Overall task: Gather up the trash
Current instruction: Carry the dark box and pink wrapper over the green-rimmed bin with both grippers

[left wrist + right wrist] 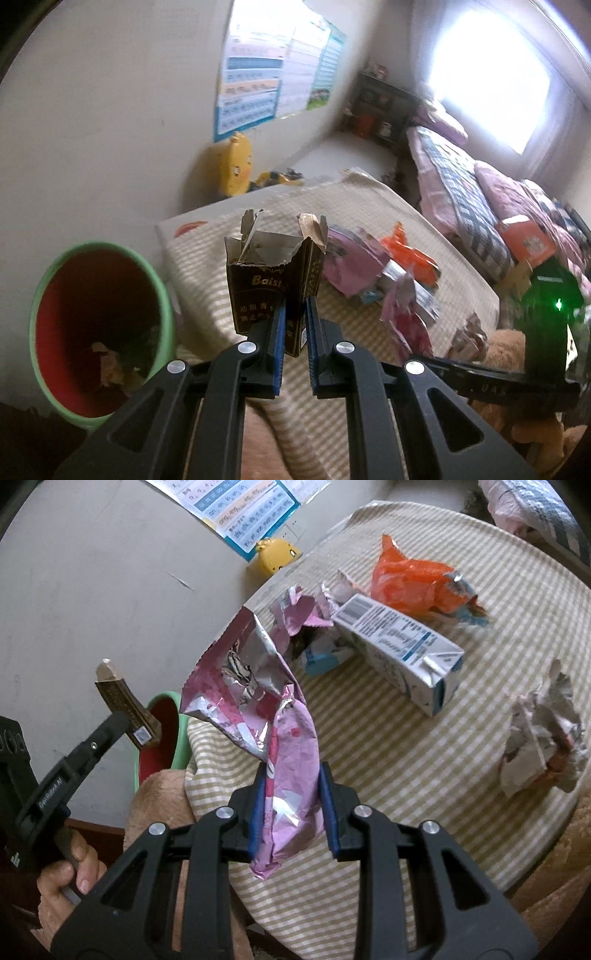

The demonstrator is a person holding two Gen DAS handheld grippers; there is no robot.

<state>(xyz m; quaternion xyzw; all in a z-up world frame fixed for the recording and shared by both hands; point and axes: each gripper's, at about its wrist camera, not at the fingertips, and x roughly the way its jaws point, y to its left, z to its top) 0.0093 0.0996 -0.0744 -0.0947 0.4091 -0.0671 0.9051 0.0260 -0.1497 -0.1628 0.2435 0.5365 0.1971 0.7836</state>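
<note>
My left gripper [295, 306] is shut on a torn dark brown cigarette pack [273, 273] and holds it in the air just right of the green bin with a red inside [99, 317]. It also shows in the right wrist view [125, 705], over the bin [166, 734]. My right gripper [291, 775] is shut on a pink foil snack bag [258, 701], lifted above the striped cloth [406, 757]. On the cloth lie a white and blue carton [402, 646], an orange plastic bag [410, 583], a crumpled pink wrapper [299, 609] and a crumpled foil wrapper [543, 734].
The bin stands on the floor against the wall, left of the cloth-covered surface [369, 206]. A bed with pink bedding [472, 192] lies to the right, a yellow toy [236, 162] by the wall. A plush brown blanket [162, 805] hangs at the near edge.
</note>
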